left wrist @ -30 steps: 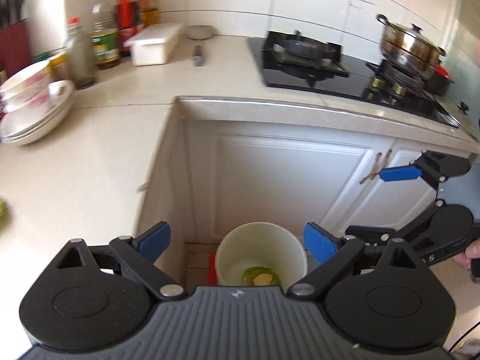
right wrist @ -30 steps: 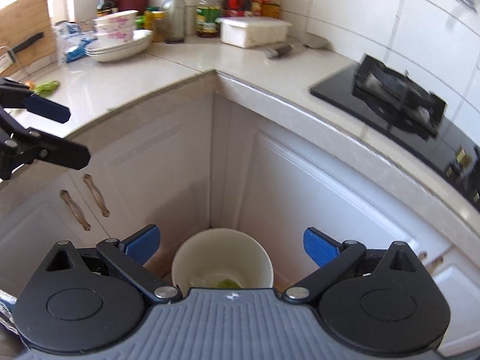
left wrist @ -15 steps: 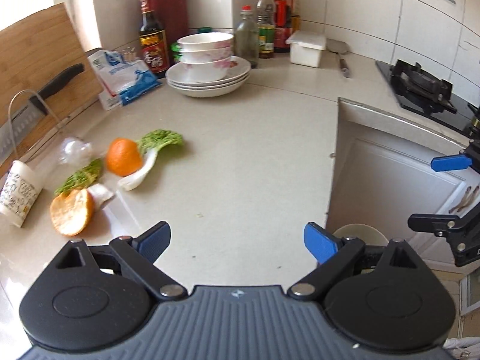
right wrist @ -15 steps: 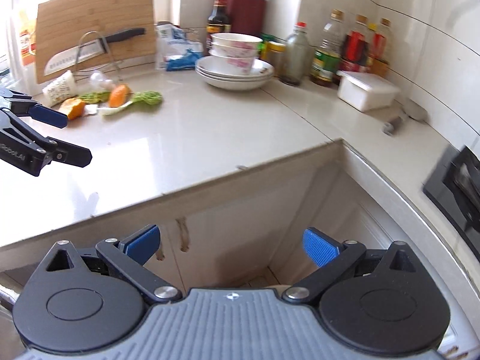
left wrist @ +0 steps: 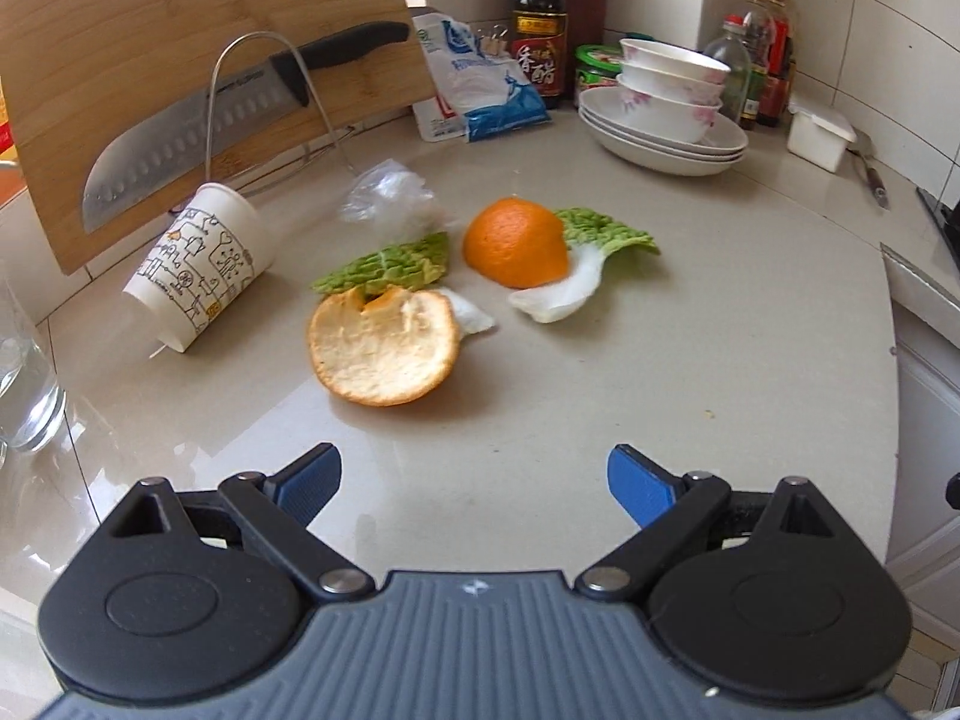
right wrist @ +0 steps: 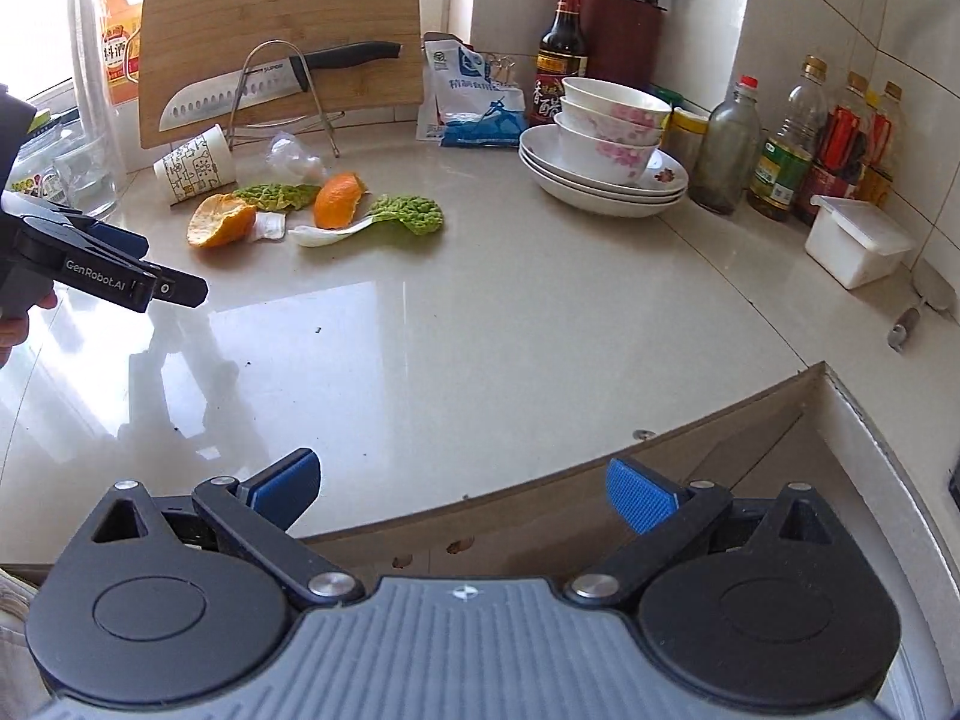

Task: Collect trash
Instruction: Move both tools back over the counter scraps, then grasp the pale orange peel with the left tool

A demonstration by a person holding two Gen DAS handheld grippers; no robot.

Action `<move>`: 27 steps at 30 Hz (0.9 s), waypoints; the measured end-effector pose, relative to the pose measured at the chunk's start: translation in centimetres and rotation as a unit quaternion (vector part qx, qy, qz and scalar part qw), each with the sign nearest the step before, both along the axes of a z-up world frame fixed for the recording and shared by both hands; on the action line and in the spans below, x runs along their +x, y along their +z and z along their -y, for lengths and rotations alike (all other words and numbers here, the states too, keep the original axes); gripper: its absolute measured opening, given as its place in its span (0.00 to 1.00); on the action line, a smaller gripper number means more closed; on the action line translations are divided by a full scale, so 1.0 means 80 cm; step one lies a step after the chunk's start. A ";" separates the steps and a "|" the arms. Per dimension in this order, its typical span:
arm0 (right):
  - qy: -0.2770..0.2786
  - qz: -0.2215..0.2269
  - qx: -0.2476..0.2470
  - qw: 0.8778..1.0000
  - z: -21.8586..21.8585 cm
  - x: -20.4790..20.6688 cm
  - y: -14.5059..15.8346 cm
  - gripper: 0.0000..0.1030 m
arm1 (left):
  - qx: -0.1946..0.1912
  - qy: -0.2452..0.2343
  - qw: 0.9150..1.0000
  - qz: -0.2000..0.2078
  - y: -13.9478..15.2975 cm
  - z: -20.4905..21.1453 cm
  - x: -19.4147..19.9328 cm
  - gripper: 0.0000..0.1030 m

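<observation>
Pale stone countertop [left wrist: 690,312] fills both of my wrist views, with a cluster of trash lying towards its back. I count two orange peels: one cupped piece [left wrist: 383,353] with its white inside up, nearest my left gripper, and one domed piece [left wrist: 516,243] with its orange skin up, resting on a cabbage leaf [left wrist: 585,264]. A second cabbage leaf [left wrist: 390,267] lies just behind the cupped peel, so two leaves. One paper cup [left wrist: 201,273] lies tipped on its side to the left, and one crumpled clear wrapper [left wrist: 390,195] sits behind the leaves. Beyond them I see one knife [left wrist: 198,126] on a wire rack against a wooden cutting board [left wrist: 150,18], and stacked bowls [left wrist: 666,99].

My left gripper [left wrist: 474,480] hovers low over the counter, pointed at the peels, blue pads spread wide and holding nothing. My right gripper [right wrist: 459,489] hangs back over the counter's edge, well apart from the trash, likewise wide and holding nothing.
</observation>
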State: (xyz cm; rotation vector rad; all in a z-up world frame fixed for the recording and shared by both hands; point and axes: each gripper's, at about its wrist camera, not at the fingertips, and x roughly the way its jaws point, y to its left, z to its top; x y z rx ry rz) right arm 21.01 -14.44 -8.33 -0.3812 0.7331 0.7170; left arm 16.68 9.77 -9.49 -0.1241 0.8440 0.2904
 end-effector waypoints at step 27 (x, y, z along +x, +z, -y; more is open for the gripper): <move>0.086 -0.004 -0.014 0.996 -0.115 0.077 -0.009 1.00 | -0.009 -0.009 1.000 0.011 -0.017 -0.067 0.061 0.76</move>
